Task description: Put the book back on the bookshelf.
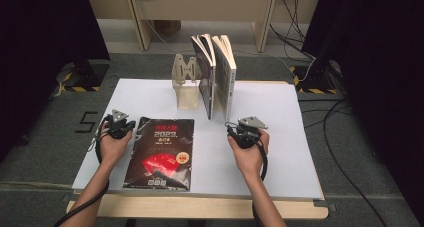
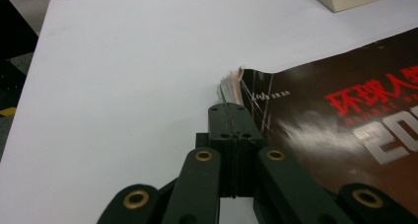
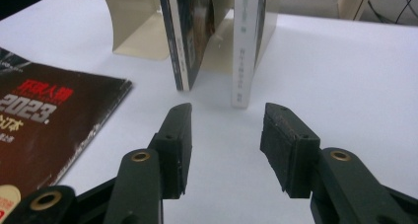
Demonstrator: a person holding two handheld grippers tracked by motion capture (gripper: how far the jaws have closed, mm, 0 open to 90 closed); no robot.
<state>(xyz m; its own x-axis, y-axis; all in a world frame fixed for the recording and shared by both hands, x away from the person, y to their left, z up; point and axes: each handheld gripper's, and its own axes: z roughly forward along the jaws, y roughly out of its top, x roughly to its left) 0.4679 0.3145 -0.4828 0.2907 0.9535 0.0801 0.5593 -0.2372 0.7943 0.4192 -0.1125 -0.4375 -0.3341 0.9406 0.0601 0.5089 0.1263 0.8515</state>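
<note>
Nearest the person, a dark magazine [image 1: 160, 154] lies flat on the white bench [image 1: 280, 137], its cover up, toward the left front edge. The left gripper [image 1: 131, 128] sits at the magazine's far left corner; in the left gripper view its fingers [image 2: 234, 120] are pressed together right at that corner, where the page edges fan up a little. They look to be pinching the corner — or at least its topmost pages — though how much paper is between them I cannot tell.

The right gripper [image 1: 231, 128] rests over bare bench to the right of the magazine, its fingers [image 3: 177, 135] spread with nothing between them, pointed at the books beyond.

Farther back, two books [image 1: 216, 74] stand upright side by side against a cream metal bookend [image 1: 185, 82], with a gap between them at the base.

Judged from this, the work looks to be shelving the magazine with the standing books, and it is at its start: the corner is gripped, but the magazine is not yet lifted — raising it, turning it upright and sliding it in beside the books all remain.
</note>
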